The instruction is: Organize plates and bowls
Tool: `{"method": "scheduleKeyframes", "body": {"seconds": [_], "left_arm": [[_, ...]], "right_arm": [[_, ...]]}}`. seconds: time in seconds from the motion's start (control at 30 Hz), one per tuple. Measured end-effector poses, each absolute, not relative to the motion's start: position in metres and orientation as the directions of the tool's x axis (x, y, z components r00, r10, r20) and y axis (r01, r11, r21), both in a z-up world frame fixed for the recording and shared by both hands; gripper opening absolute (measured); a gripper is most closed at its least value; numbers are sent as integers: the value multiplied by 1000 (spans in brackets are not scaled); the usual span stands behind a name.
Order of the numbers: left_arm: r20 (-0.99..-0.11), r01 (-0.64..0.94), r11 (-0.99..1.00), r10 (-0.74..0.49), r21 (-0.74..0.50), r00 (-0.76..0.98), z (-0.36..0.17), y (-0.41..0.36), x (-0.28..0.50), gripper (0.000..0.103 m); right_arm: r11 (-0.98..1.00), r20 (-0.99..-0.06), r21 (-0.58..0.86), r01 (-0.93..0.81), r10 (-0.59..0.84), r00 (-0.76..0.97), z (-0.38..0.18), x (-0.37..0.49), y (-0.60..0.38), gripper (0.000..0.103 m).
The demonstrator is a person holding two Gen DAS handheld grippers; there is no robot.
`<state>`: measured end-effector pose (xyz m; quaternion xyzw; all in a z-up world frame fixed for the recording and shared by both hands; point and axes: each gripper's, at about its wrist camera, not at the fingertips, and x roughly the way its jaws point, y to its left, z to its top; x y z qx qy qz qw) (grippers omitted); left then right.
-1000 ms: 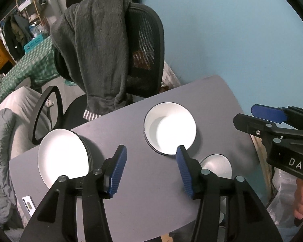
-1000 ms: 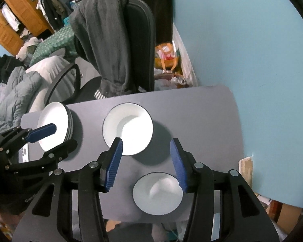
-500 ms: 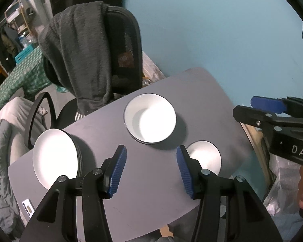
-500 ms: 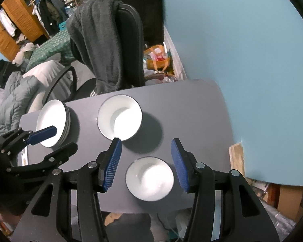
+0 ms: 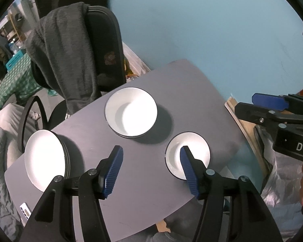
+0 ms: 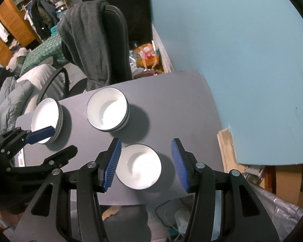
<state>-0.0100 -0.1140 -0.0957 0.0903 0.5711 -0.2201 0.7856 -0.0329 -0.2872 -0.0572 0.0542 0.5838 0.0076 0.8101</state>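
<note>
Both tools have risen; single bowl [image 6: 139, 166] sits empty.

Matt grey smooth tabletop [image 5: 151, 181]; glossy white round bowls with dark rims [image 5: 131, 112]; fuzzy dark grey cloth draped on the black mesh chair [image 5: 64, 56]; ribbed blue pads [image 6: 113, 161] on black plastic claws

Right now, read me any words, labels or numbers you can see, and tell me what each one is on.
"DA": white letters on the black body of the right tool, cut off at the picture's edge.
Teal crate label behind the chair: too blurred to read.
Nothing readable on the bowls or the phone.
</note>
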Motion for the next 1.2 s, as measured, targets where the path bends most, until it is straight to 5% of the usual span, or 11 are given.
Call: {"method": "scheduleKeyframes", "body": {"seconds": [0.57, 1.2], "left_arm": [[-957, 505, 854, -240, -126, 166, -130, -140, -8, 60], [-975, 474, 862, -220, -179, 32, -222, -147, 0, 60]], "right_arm": [[984, -959, 100, 147, 56, 276, -79, -55, -313, 53], [939, -969, 221, 262, 181, 169, -199, -68, -333, 56]]}}
